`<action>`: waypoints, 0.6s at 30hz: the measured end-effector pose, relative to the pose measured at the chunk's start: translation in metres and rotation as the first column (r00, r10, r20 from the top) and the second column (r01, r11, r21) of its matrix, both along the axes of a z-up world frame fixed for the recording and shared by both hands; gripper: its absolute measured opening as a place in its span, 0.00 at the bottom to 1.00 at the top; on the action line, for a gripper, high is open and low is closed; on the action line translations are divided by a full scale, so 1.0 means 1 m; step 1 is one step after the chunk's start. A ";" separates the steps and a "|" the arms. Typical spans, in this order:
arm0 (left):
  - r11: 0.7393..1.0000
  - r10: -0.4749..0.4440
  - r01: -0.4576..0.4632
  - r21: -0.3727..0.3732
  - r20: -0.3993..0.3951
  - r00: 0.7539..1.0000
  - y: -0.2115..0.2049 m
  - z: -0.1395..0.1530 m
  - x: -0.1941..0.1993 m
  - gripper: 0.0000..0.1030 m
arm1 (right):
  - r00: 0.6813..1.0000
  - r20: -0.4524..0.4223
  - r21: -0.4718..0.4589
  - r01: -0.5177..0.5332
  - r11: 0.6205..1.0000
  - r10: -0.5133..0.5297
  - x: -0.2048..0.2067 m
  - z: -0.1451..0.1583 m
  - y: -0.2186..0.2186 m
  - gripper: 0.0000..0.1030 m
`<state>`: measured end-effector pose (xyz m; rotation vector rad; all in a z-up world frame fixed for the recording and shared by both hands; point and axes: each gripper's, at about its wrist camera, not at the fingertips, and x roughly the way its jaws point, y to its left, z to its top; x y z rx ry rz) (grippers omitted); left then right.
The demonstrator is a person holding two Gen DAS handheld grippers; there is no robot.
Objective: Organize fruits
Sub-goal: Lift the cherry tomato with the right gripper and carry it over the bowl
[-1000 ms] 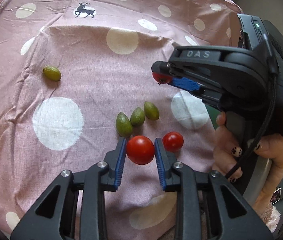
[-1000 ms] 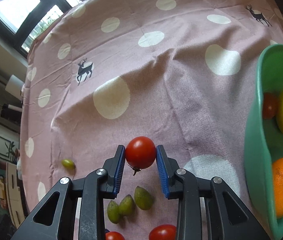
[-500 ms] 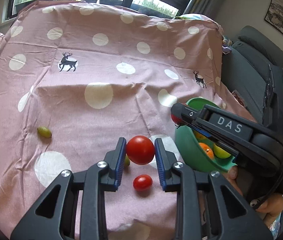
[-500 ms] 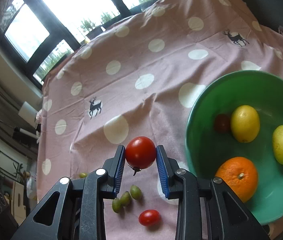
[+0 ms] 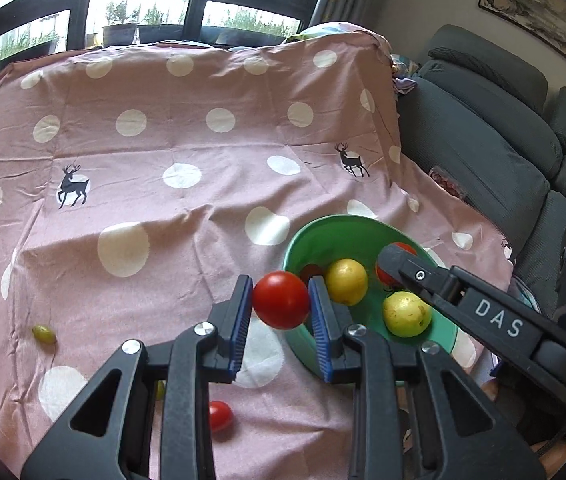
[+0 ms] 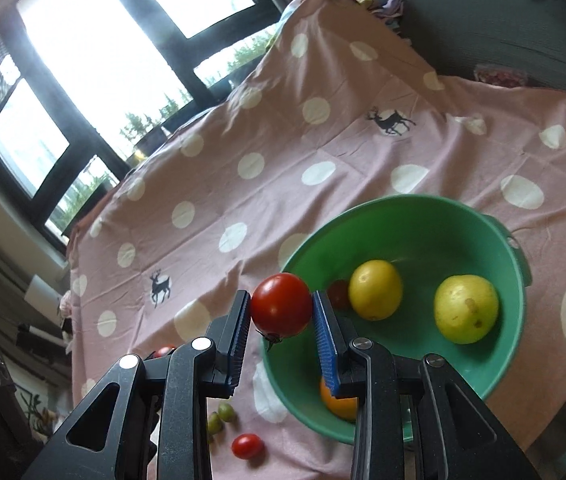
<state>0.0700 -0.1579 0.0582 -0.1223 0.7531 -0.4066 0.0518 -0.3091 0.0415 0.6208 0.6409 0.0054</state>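
Two claws, each carrying a red tomato, arrive at the green bowl (image 6: 423,216) on the pink spotted cloth (image 5: 187,208). A second ago both were low over the cloth, the tomatoes just lifted from beside a cluster of small green fruits; now the bowl fills the lower right of both views.

The left claw (image 5: 281,304) is closed to a narrow gap, its blue pads pressed against the tomato (image 5: 281,299) at the frame's centre, held just at the bowl's near rim. The right claw (image 6: 281,306) grips its own tomato (image 6: 281,303) the same way, stem end down, in front of the bowl's left edge; in the left view that claw reaches in from the right, its tip over the bowl.

Already inside the bowl: a lemon (image 6: 375,290), a yellow-green fruit (image 6: 466,308), an orange (image 6: 339,402) partly hidden behind a pad, and a small dark-red tomato (image 6: 338,294).

The shift means the carry looks nearly done — releasing the tomatoes over the bowl appears to be next. Work remains on the surface: one small red tomato (image 6: 247,446) at lower centre, green fruits (image 6: 221,418) beside it, and a lone green fruit (image 5: 44,334) at the far left of the left view.
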 end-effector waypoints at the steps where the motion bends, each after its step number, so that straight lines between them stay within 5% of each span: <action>1: 1.000 -0.010 0.010 0.005 -0.002 1.000 -0.004 -0.001 0.002 0.28 | 1.000 -0.005 0.006 0.016 1.000 -0.016 -0.002 -0.001 -0.005 0.32; 18: 0.993 -0.119 0.119 0.003 -0.046 0.992 -0.056 -0.028 0.018 0.28 | 0.979 -0.140 -0.004 0.151 0.989 -0.150 -0.007 -0.028 -0.044 0.32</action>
